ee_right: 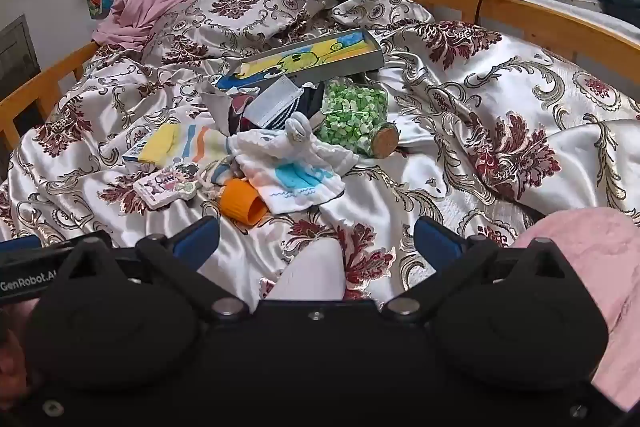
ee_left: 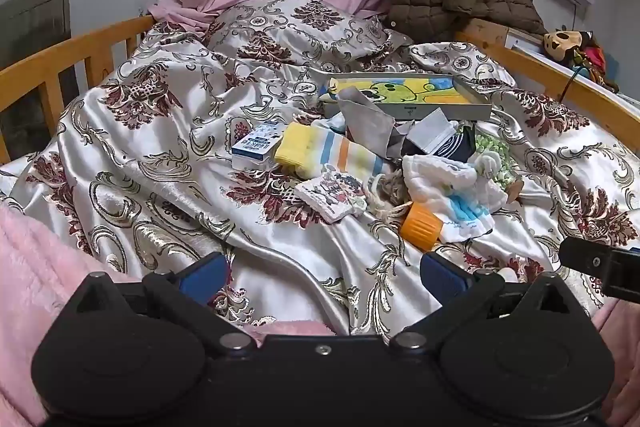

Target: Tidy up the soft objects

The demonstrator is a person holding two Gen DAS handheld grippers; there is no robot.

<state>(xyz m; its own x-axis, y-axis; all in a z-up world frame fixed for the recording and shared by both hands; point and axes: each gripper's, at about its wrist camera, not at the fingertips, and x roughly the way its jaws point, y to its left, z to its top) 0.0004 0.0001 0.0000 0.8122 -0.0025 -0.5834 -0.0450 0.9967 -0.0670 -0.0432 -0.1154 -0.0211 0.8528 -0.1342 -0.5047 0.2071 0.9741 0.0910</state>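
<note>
A heap of small things lies mid-bed on the patterned satin cover. A yellow striped sock, a white cloth with blue print, grey fabric and a face mask are in it. My left gripper is open and empty, near the foot of the bed, short of the heap. My right gripper is open and empty, also short of the heap; its body shows in the left wrist view.
An orange cup, a jar of green bits, a blue-white carton, a cartoon card pack and a picture tray sit in the heap. Pink fleece lies at the near edge. Wooden rails line both sides.
</note>
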